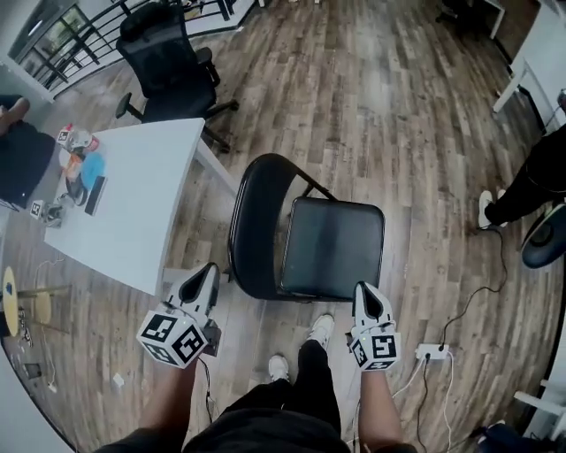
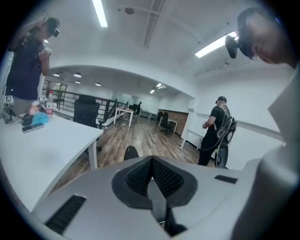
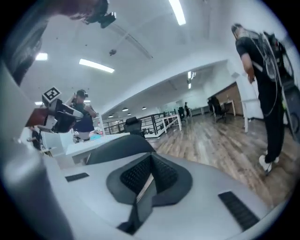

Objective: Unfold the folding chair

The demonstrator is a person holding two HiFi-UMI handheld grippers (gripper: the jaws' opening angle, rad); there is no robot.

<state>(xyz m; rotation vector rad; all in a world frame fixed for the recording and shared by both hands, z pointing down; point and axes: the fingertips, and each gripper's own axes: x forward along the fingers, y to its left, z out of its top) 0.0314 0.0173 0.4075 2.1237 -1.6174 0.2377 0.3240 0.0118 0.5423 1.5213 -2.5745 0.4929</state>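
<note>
A brown wood-plank floor (image 1: 380, 106) stretches well ahead of both grippers. Ahead and to the left of the left gripper (image 1: 209, 271) stands a white tabletop (image 1: 146, 195), with small clutter (image 1: 80, 172) at its far-left end. Beyond it, farther from that gripper, sits a black office chair (image 1: 168, 62) on castors, and behind the chair runs a black railing (image 1: 84, 40). Near the right gripper (image 1: 365, 288), to its right, a white power strip (image 1: 432, 352) lies on the floor. Far ahead to the right stands another white desk (image 1: 522, 75). The left gripper view shows white walls (image 2: 262, 108) and a white ceiling (image 2: 154, 51) with long light strips (image 2: 99, 13).
</note>
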